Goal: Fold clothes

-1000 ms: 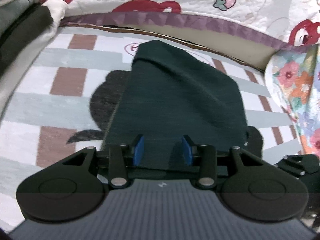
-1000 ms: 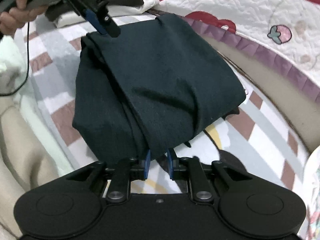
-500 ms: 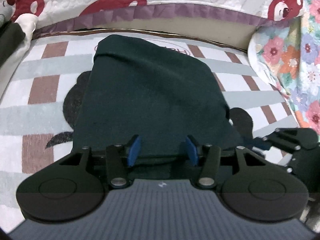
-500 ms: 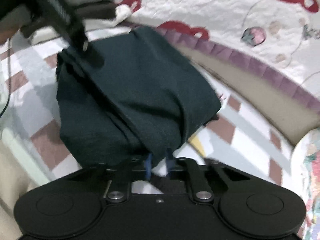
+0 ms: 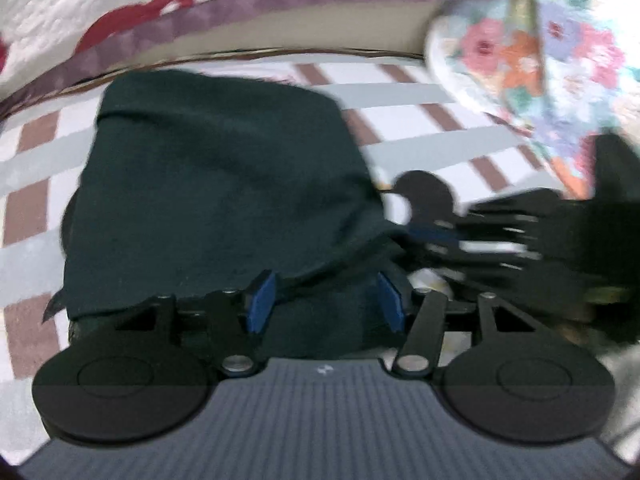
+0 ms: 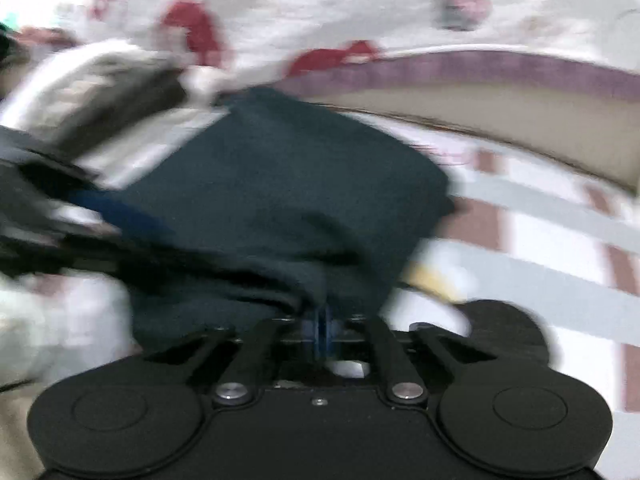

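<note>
Both wrist views look closely forward, sharing the dark garment [image 5: 216, 184].

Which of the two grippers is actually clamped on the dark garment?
The right gripper: its blue pads pinch the dark garment. The left gripper stands wide open.

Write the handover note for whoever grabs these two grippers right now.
Left gripper: open, pads apart, dark fabric lying between them but not pinched.
Right gripper: shut on the near edge of the dark green garment.
The garment lies bunched in a rough fold on the checked mat, beside the quilt.
Done: a partial fold.
Left: probably lay the held edge down, flatten it, finish the fold. Both views are blurred.
</note>
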Demonstrator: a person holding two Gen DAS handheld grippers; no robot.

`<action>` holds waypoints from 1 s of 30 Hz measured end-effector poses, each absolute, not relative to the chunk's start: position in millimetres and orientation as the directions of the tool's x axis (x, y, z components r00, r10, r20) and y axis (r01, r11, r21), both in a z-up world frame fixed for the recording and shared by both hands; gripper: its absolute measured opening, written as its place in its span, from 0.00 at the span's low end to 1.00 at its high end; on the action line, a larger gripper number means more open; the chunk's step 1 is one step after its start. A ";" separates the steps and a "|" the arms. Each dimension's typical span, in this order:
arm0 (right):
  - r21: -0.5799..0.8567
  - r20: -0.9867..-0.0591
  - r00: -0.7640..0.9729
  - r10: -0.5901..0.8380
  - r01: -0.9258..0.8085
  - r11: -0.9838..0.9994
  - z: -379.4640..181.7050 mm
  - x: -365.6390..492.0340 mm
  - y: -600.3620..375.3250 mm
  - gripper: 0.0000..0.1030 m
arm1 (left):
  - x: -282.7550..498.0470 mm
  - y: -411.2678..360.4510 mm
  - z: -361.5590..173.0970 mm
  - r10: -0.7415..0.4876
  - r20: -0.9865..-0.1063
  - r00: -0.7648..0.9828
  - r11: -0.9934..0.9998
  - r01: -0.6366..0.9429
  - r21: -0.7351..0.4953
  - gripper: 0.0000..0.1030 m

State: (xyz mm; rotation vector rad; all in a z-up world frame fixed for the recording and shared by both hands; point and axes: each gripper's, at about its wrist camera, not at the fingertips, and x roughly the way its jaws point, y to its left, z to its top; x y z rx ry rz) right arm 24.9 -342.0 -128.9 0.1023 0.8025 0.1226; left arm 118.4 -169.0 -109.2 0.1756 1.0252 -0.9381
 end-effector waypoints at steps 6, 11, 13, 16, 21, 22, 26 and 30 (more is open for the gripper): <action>-0.035 -0.789 0.591 0.166 -0.314 0.949 -130.7 17.3 -322.6 0.05 | 145.8 -142.2 -104.5 -0.662 -0.719 0.210 0.670 0.595 -0.443 0.53; -0.076 -0.792 0.588 0.164 -0.362 0.929 -135.2 11.6 -313.9 0.05 | 161.9 -145.0 -123.8 -0.655 -0.722 0.222 0.706 0.521 -0.480 0.52; -0.107 -0.807 0.567 0.165 -0.416 0.903 -137.1 6.6 -307.8 0.06 | 168.2 -149.2 -134.3 -0.655 -0.725 0.213 0.714 0.491 -0.500 0.51; -0.091 -0.822 0.537 0.188 -0.451 0.888 -136.7 6.0 -308.4 0.06 | 166.1 -155.4 -134.3 -0.634 -0.740 0.227 0.722 0.517 -0.460 0.51; 0.131 -0.829 0.424 0.365 -0.487 0.864 -131.0 8.0 -320.6 0.03 | 154.6 -160.9 -126.0 -0.588 -0.767 0.256 0.729 0.578 -0.366 0.53; 0.254 -0.818 0.338 0.466 -0.514 0.819 -133.4 7.5 -320.5 0.02 | 153.9 -161.0 -124.9 -0.580 -0.771 0.261 0.731 0.584 -0.352 0.53; 0.204 -0.827 0.347 0.443 -0.549 0.811 -133.0 2.5 -310.5 0.02 | 155.6 -156.7 -122.8 -0.567 -0.778 0.270 0.743 0.575 -0.343 0.53; 0.327 -0.704 0.582 0.406 -0.242 0.914 -114.9 15.4 -372.0 0.13 | 159.2 -149.2 -121.8 -0.611 -0.753 0.246 0.727 0.550 -0.410 0.53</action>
